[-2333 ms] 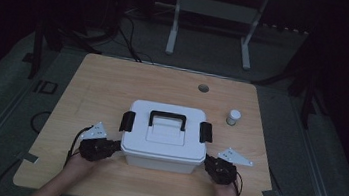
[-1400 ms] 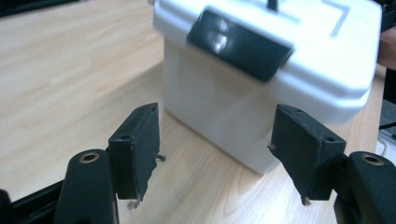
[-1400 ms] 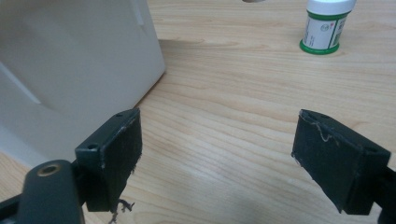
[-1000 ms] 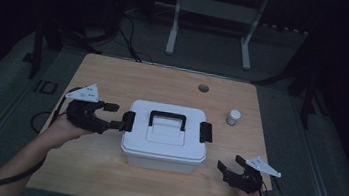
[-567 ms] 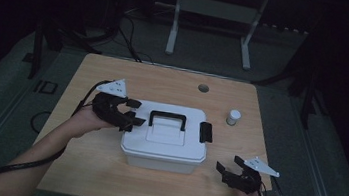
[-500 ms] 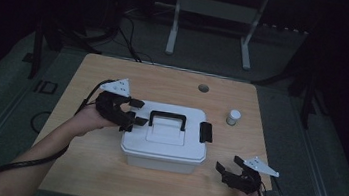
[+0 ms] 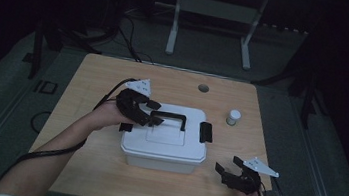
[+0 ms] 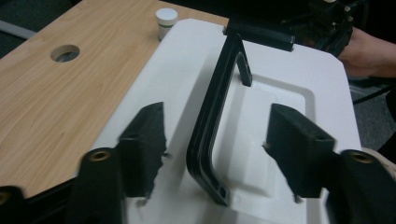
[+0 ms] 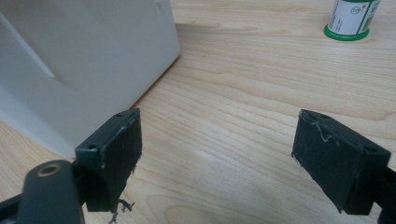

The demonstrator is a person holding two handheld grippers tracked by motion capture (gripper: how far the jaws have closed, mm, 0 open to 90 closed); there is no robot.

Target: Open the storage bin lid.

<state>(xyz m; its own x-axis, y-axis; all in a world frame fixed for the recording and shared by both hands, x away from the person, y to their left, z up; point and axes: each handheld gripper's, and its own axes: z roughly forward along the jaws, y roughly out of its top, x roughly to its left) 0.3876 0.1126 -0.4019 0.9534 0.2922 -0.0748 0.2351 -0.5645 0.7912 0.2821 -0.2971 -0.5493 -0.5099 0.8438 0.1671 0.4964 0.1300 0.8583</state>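
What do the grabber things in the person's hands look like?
Both are black. The left gripper and right gripper each have two chunky, square-ended jaws, a pale grey three-cornered plate on top and a black cable trailing behind. The right gripper's pads look scuffed, with frayed edges.

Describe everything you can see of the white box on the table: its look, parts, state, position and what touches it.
The white box looks like smooth plastic, rectangular with rounded corners. Its lid is on, with a recessed panel in the middle and a black carry handle standing upright. A black latch sits at its right end. It rests flat near the middle of the wooden table. The left gripper is open, its fingers either side of the handle, not closed on it. The right gripper rests open beside the box, apart from it.
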